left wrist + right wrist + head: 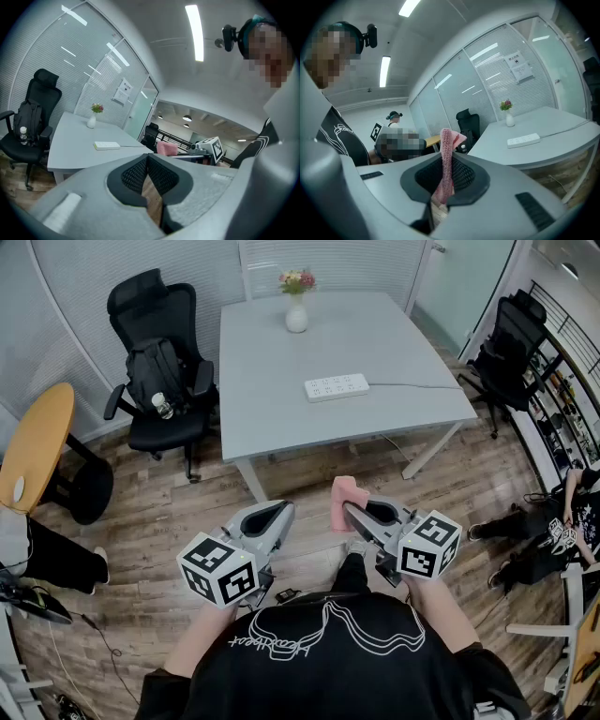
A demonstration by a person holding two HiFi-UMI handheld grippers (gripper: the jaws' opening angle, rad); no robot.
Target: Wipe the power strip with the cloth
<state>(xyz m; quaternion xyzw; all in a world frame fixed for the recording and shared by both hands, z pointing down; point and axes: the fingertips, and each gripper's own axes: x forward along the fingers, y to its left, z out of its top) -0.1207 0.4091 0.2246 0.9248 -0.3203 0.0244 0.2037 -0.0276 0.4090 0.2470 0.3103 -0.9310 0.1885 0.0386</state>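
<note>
**Q:** What is the state of the left hand-held gripper (147,158)?

**A:** It is clenched. In the left gripper view the two black pads meet at their tips with nothing between them. Only a sliver of wood floor shows through the gap below the tips.

**Q:** And the right hand-held gripper (446,161)?

**A:** It is grasping the cloth (446,150). The pink cloth stands upright between the pads, and its top sticks out past the tips. Its lower end drops behind the jaws and cannot be traced. In the head view only the upper part of the cloth shows; the gripper body covers the rest.

**Q:** Where is the power strip (337,387)?

**A:** It lies flat on the grey surface (272,381), at 12 o'clock from both grippers and well apart from them. Neither gripper touches it. Its cable (412,385) runs toward 3 o'clock and is hard to follow past the surface edge. The sockets are too small to count.

**Q:** What else is in view?

**A:** A vase of flowers (296,313) stands at 11 o'clock from the strip. A black office chair (150,306) at 9 o'clock of the surface carries a backpack (155,371).
</note>
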